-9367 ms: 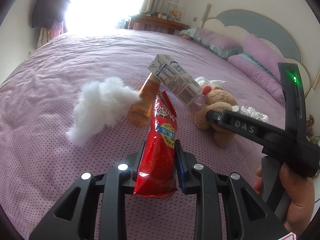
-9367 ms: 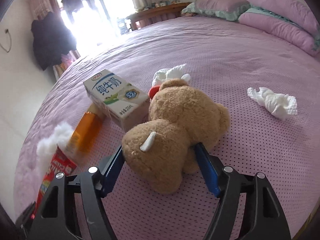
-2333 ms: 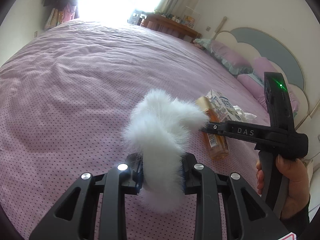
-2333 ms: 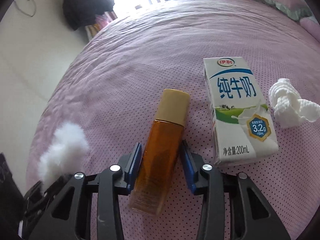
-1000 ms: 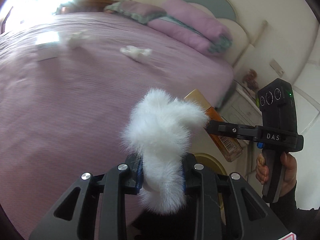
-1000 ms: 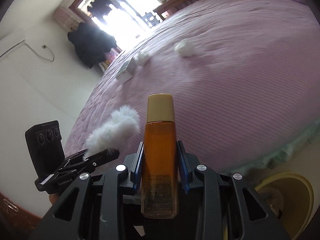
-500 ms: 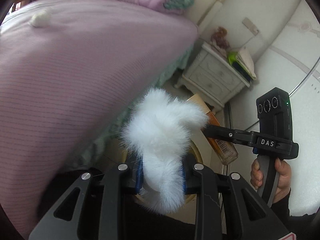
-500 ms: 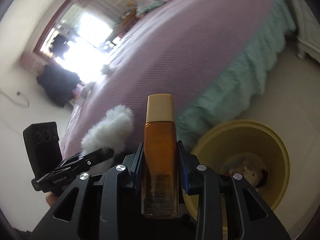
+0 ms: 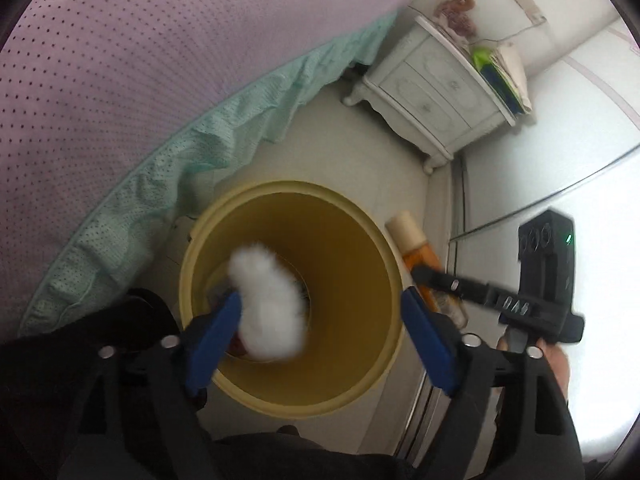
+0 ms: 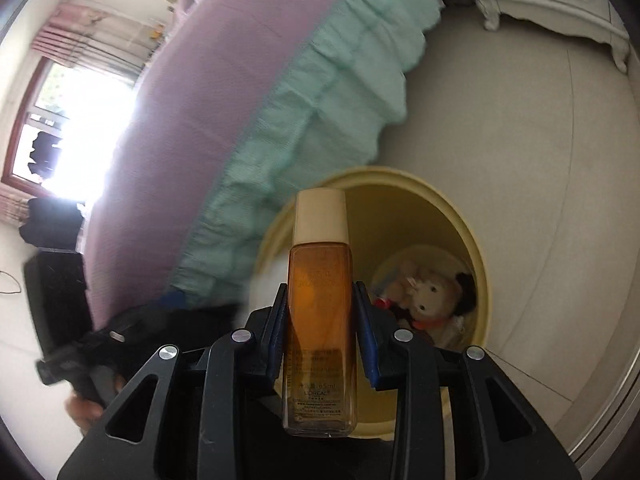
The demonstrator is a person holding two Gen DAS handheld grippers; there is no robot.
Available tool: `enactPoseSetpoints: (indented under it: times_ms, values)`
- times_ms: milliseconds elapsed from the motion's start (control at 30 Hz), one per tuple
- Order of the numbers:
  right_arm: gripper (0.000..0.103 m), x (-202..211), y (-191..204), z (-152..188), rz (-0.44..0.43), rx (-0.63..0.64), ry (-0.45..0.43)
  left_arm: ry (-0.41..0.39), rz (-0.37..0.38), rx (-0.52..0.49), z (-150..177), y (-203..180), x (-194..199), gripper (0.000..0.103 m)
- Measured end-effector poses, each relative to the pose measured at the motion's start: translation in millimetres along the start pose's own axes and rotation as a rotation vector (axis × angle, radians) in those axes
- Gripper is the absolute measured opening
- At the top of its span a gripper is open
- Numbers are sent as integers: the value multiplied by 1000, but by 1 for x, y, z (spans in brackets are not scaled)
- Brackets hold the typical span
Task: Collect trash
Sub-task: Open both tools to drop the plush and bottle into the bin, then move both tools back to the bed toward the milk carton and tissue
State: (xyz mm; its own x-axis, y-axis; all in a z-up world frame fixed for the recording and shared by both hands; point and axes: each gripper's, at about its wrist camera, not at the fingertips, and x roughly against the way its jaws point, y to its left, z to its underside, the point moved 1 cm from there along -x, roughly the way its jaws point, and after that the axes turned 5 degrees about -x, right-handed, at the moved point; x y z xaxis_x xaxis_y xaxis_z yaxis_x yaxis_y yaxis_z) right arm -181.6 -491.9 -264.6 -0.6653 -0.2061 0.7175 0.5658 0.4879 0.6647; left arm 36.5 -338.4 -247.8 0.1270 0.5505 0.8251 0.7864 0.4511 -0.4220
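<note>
My left gripper (image 9: 320, 332) is open above the yellow trash bin (image 9: 384, 376). The white fluffy tuft (image 9: 266, 300) is loose between the blue pads, blurred, over the bin's mouth. My right gripper (image 10: 321, 328) is shut on the amber bottle (image 10: 319, 320) with a cream cap, held upright beside the bin (image 10: 478, 256). The bottle also shows in the left wrist view (image 9: 418, 246) at the bin's right rim, gripped by the right gripper (image 9: 424, 276). A doll (image 10: 428, 292) and other items lie in the bin's bottom.
The purple bed (image 9: 120, 60) with a teal skirt (image 9: 168, 168) stands left of the bin. A white nightstand (image 9: 444, 88) with books stands at the back right. A white wardrobe door (image 9: 560, 160) is at the right. Beige floor (image 10: 520, 160) surrounds the bin.
My left gripper has opened and let go of the white tuft, which drops toward the bin. Both grippers have tilted down over the bin. The right gripper still holds the bottle.
</note>
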Motion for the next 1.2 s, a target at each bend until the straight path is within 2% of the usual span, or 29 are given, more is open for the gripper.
enactPoseSetpoints:
  times_ms: [200,367,433,467,500,833,1200]
  values:
    - [31,-42,-4,14,0,-16,108,27,-7,11,-1,3,-7,85]
    - [32,-59,7,25,-8,20,170,33,-2,2,-2,2,-10,86]
    - [42,-64,7,26,11,-1,189,38,3,4,-2,3,-10,86]
    - [58,-65,8,27,11,-4,198,38,2,3,-2,3,-10,87]
    - [60,-64,9,27,10,0,196,39,1,0,-2,2,-10,87]
    - [60,-46,8,20,-10,2,150,30,-8,-35,-1,-3,-8,87]
    - [60,-39,8,18,3,20,155,25,-7,-47,0,-4,-6,87]
